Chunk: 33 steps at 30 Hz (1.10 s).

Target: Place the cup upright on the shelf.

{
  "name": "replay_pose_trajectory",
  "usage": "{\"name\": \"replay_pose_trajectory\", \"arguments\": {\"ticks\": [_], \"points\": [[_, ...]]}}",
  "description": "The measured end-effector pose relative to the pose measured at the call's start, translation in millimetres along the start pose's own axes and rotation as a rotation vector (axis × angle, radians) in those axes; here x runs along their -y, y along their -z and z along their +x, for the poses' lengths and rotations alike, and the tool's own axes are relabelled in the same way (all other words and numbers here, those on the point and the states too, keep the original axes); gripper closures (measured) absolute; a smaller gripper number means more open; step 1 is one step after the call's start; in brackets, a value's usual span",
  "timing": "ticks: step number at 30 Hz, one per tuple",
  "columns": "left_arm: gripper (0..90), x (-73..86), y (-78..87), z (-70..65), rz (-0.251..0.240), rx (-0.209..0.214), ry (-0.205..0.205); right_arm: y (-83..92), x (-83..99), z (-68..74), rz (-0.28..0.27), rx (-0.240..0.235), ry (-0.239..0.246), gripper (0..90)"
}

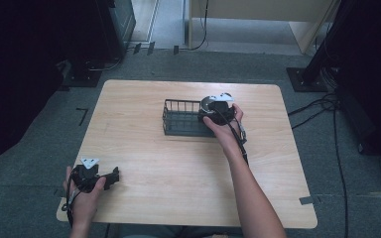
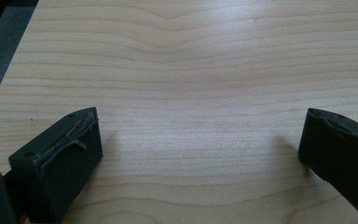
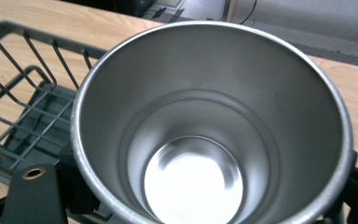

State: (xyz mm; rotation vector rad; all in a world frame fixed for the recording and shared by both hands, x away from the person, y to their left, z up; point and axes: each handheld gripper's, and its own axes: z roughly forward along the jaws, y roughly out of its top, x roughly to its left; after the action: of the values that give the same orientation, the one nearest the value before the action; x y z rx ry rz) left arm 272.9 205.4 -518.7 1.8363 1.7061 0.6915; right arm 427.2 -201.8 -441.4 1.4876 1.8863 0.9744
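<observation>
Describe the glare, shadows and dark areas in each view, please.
Right gripper view: strong white glare on the steel cup's bottom. Left gripper view: soft shadows beside both jaws on the table, image sharp. High view: edges very dark, table evenly lit.

I work at a light wooden table with rounded corners [image 1: 144, 163], standing on grey carpet floor [image 1: 39, 144]. Far left sits a dark cabinet [image 1: 114, 25]; far right, a black stand base [image 1: 306, 79] with black cables [image 1: 322, 106] trailing across the carpet. A pale beige wall panel [image 1: 258, 10] lies beyond.
</observation>
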Motion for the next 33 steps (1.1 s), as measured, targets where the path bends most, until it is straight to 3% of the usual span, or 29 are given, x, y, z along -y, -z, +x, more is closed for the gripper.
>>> {"name": "replay_pose_trajectory", "arguments": {"ticks": [9,14,15,17,26,33], "points": [[0.0,0.0,0.0,0.0,0.0,0.0,0.0,-3.6,1.9,1.0,0.033,-0.008,0.009,17.7],[0.0,0.0,0.0,0.0,0.0,0.0,0.0,-0.9,0.4,-1.1,0.02,-0.047,0.001,10.9],[0.0,0.0,0.0,0.0,0.0,0.0,0.0,2.1,-1.1,-1.3,0.019,-0.052,0.006,4.2],[0.0,0.0,0.1,0.0,0.001,0.0,-0.001,3.8,-2.0,-1.7,0.02,-0.058,0.007,2.1],[0.0,0.0,0.0,0.0,0.0,0.0,0.0,31.1,-7.7,-4.7,-0.049,-0.055,0.006,0.0],[0.0,0.0,0.1,0.0,0.001,0.0,-0.001,52.8,-2.1,-8.4,-0.081,-0.062,0.005,0.0]]}}
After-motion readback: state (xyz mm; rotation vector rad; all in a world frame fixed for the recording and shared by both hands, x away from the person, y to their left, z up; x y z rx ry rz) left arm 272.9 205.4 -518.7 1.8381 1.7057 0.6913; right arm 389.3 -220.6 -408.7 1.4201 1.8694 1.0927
